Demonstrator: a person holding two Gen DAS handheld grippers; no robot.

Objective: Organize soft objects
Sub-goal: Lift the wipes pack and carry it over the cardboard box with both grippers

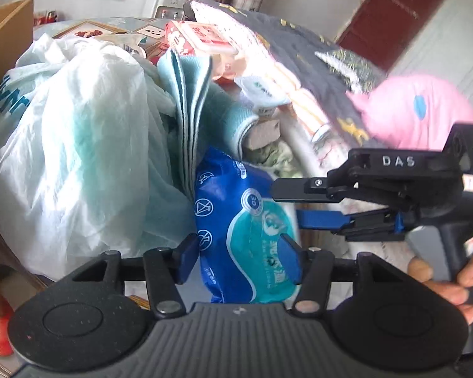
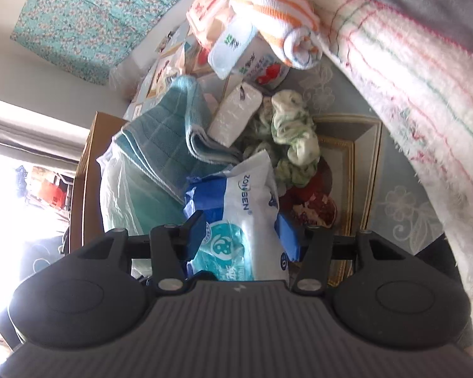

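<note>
Table full of soft things, and the sorting has only just begun.

Both claws are on one blue pack (image 1: 236, 220) of soft tissues at the front of the table (image 2: 403, 208). It sits between the pads of the left claw (image 1: 241, 260), which touch its sides, so I think it is held. The right claw (image 2: 241, 236) hugs the same pack from the other side. Behind it lie a teal towel (image 1: 192, 107), a white bag (image 1: 78, 145), a green rag (image 2: 294, 138) and a striped cloth (image 2: 280, 25), all in a jumble. A pink toy (image 1: 419, 110) waits too. Nearly everything is left to tidy.
</note>
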